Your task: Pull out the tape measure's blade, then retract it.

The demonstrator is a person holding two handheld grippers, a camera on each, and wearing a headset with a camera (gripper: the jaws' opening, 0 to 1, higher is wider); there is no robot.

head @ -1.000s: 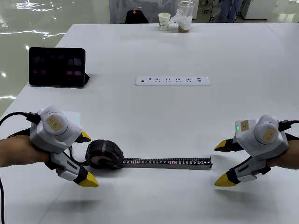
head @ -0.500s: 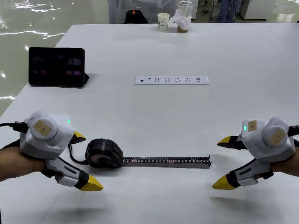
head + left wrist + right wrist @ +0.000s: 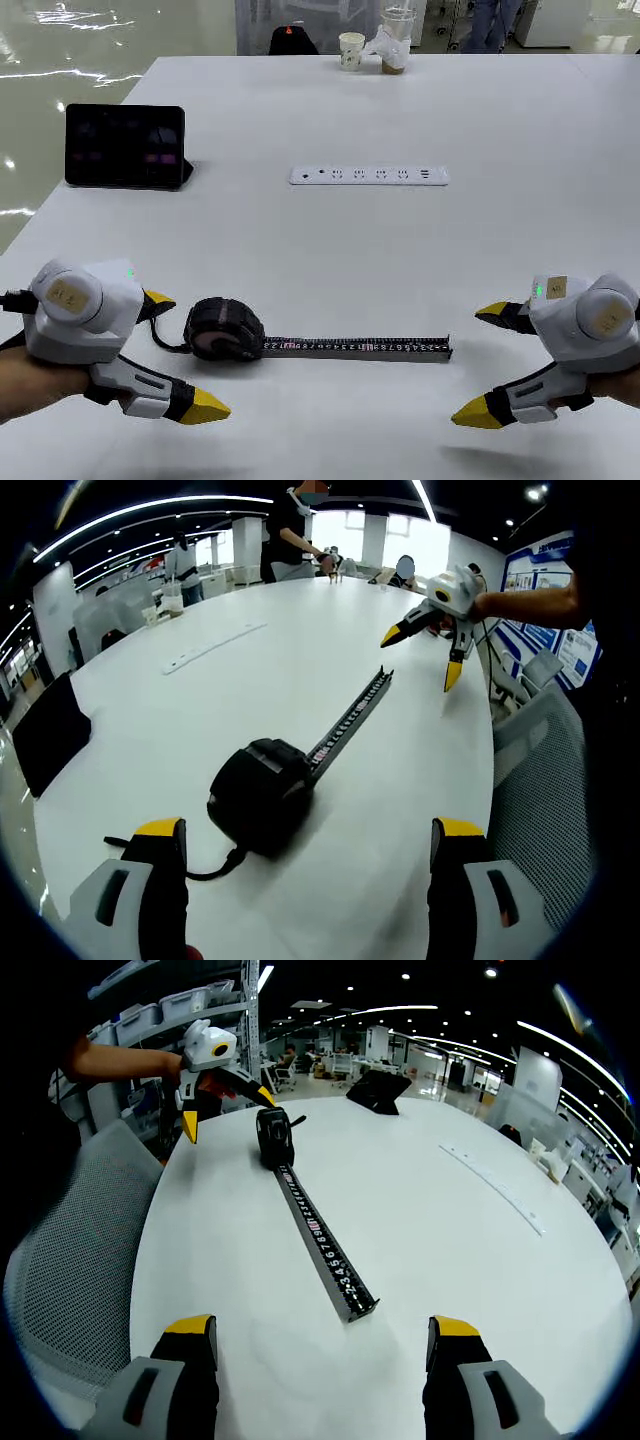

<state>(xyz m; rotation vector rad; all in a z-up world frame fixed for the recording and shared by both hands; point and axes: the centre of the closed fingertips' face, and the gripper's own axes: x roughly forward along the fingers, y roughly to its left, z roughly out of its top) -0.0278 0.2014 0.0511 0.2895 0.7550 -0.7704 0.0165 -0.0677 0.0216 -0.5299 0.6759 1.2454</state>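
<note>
A black tape measure [image 3: 223, 329] lies on the white table [image 3: 380, 240], its blade [image 3: 357, 347] drawn out to the right and flat on the surface. My left gripper [image 3: 180, 355] is open just left of the case, a short way off it; its own view shows the case [image 3: 262, 792] ahead between the yellow-tipped fingers [image 3: 160, 832]. My right gripper [image 3: 485, 362] is open to the right of the blade's end hook [image 3: 360, 1309], apart from it. Nothing is held.
A white power strip [image 3: 368, 175] lies mid-table. A dark tablet [image 3: 124, 146] stands at the left. Cups [image 3: 352, 47] and a clear container [image 3: 396, 32] sit at the far edge. A grey mesh chair [image 3: 70, 1280] is beside the table's near edge.
Both grippers have drawn back from the tape measure, the left further left and down, the right further right and down. The tape measure and its blade have stayed put.
</note>
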